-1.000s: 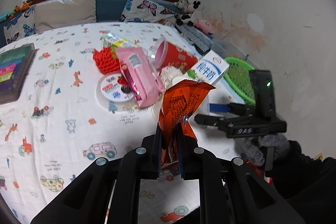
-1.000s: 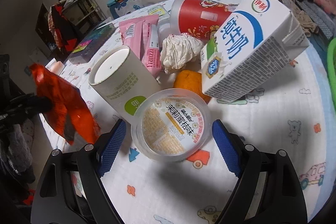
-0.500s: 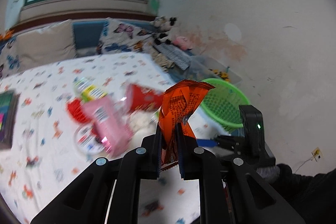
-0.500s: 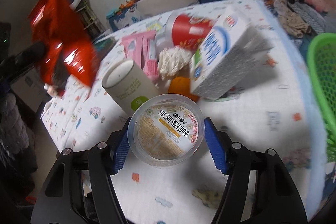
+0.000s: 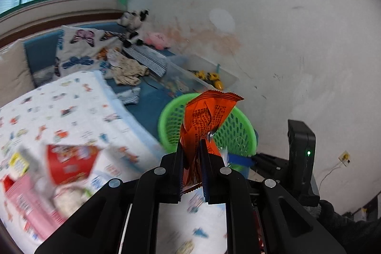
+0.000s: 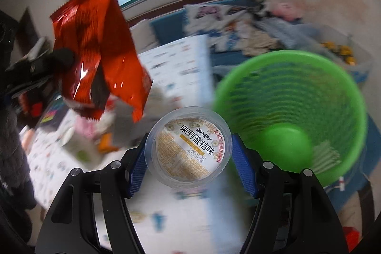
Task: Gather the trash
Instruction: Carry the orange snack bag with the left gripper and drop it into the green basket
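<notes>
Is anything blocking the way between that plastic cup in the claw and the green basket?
Nothing visible does. The plastic cup, gripped in the right claw, sits right beside the green basket, whose open mouth faces it unobstructed.

The orange snack wrapper (image 6: 95, 49) is thin crinkled foil film, glossy with bright glints, and the round cup (image 6: 188, 146) is clear smooth plastic under a printed paper-like lid. The green basket (image 6: 293, 111) is shiny moulded plastic with a perforated lattice wall. Soft matt printed cloth covers the bed (image 5: 71, 106), and both grippers (image 5: 192, 158) (image 6: 188, 166) are matt black plastic with ribbed blue pads (image 6: 243, 166).
</notes>
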`<state>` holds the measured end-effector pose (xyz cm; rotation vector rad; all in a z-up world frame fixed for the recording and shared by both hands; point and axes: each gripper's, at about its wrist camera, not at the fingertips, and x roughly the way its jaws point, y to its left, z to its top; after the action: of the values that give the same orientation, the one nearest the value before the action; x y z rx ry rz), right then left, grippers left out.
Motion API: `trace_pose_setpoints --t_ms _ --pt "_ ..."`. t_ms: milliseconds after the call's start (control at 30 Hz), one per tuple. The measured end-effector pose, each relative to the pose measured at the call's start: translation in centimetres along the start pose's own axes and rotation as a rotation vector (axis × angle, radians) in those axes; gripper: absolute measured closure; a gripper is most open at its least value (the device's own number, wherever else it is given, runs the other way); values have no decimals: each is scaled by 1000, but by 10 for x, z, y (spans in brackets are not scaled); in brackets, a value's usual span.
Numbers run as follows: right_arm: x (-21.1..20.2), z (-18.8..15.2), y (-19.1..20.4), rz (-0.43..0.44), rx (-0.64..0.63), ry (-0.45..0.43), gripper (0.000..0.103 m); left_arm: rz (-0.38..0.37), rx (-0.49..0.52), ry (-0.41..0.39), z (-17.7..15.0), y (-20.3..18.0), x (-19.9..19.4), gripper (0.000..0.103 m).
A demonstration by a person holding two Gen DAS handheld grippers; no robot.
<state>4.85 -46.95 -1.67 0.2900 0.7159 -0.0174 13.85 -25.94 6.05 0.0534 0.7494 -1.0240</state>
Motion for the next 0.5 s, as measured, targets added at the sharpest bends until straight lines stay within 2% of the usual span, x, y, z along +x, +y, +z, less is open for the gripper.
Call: trace_pose_setpoints --t_ms 200,300,500 --pt "15 2 -55 -87 79 27 37 -11 -10 87 9 -16 67 90" --pt "22 0 -64 -112 88 40 37 12 -7 131 11 -20 98 90" --pt "30 -5 -73 -150 77 49 36 30 -47 180 9 -13 129 90"
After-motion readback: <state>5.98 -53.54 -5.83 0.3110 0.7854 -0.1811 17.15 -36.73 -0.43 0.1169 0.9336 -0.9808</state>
